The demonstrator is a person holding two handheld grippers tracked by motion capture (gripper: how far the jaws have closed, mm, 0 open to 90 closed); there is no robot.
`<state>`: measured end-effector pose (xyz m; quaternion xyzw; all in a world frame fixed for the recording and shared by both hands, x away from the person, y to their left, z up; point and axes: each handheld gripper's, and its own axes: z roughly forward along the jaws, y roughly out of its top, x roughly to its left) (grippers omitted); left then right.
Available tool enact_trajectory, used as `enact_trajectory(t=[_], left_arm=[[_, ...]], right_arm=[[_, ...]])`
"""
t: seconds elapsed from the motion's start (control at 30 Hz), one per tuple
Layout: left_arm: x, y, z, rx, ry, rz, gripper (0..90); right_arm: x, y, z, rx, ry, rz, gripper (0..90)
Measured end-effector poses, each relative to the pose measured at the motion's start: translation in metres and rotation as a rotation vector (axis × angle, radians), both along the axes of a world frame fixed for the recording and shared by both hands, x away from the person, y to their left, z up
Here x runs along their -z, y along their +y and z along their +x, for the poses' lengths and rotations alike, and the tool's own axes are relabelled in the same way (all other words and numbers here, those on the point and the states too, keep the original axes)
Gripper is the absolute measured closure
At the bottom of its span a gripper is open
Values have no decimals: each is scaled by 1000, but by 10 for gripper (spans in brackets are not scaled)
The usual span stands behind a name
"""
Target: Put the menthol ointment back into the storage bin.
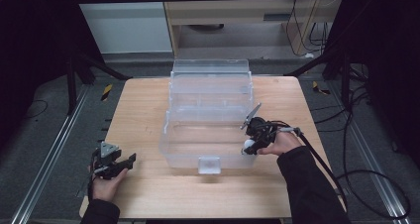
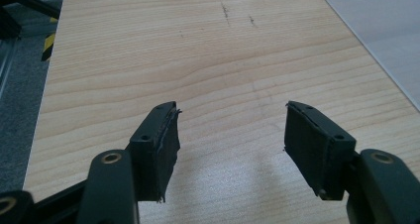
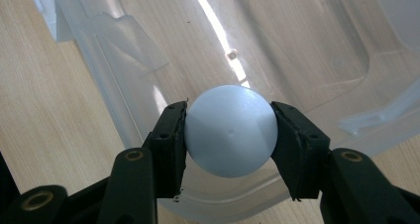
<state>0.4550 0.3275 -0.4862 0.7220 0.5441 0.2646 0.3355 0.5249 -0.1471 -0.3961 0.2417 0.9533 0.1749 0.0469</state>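
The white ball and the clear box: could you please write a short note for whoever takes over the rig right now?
Right gripper: shut on the white ball, held over the front right part of the open clear plastic box, above its rim.
Left gripper: jaws open and holding nothing, low over the wooden table at its front left, apart from the box.
Done: the ball is picked up and brought to the box.
Left: probably lower the ball into the box and release it; the box lid stands open at the back.
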Motion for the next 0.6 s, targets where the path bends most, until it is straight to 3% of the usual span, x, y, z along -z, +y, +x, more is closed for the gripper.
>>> enact_trajectory(t=[0.6], left_arm=[[0, 0, 0, -1, 2, -3, 378]], right_arm=[[9, 3, 1, -15, 17, -15, 502]])
